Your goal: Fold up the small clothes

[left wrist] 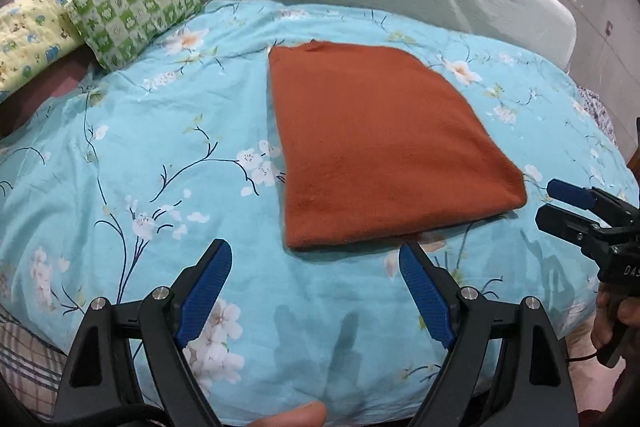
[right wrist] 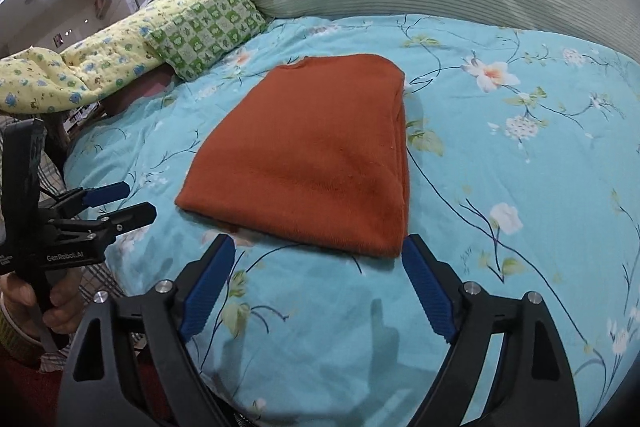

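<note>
Lying folded at frame centre on the bed (left wrist: 120, 147): rust-orange garment (left wrist: 384, 147); both grippers' jaws wide apart, empty.

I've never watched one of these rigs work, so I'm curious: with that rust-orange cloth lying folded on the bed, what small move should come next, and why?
Probably draw both grippers back a little. The rust-orange knitted cloth already lies flat as a neat folded rectangle on the turquoise floral bedcover. The left gripper and right gripper are open, empty, and clear of its near edge, so nothing seems left to hold.
</note>
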The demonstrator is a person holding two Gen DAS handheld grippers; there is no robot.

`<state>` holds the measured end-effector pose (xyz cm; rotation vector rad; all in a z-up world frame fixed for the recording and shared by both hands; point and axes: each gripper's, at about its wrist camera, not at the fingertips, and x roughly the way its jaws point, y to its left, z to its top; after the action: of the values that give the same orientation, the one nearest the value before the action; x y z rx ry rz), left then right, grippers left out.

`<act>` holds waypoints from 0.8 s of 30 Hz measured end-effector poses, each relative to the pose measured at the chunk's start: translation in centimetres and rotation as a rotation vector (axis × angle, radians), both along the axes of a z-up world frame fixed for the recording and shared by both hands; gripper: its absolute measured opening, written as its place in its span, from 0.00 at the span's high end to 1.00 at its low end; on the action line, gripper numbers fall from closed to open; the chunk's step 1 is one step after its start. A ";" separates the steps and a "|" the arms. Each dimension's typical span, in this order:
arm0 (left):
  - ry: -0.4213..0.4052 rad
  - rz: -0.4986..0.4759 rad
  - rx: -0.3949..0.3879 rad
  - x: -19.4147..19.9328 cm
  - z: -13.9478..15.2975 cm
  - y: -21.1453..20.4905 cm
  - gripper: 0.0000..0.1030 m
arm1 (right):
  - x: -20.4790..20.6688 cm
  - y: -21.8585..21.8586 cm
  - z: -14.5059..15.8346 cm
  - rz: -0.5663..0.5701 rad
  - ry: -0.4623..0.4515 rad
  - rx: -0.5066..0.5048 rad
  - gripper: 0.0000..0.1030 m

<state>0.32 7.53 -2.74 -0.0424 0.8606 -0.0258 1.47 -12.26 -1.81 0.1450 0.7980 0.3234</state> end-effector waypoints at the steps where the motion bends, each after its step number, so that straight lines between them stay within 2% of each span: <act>1: 0.007 -0.001 0.000 0.3 -0.1 0.0 0.16 | 0.5 0.2 -0.1 0.005 0.009 -0.006 0.17; 6: 0.008 0.004 -0.005 1.5 0.2 0.1 0.16 | 1.8 0.6 -0.2 0.016 0.024 -0.018 0.17; 21: 0.034 0.021 0.062 4.2 0.7 -1.0 0.16 | 4.9 0.0 0.7 0.000 0.034 -0.009 0.16; 24: 0.043 0.027 0.050 4.7 0.6 -0.8 0.16 | 5.3 0.0 0.8 0.005 0.034 -0.010 0.16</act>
<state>4.97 6.77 -2.10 -0.0075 0.9028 0.0218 6.74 -12.26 -1.01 0.1394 0.8338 0.3225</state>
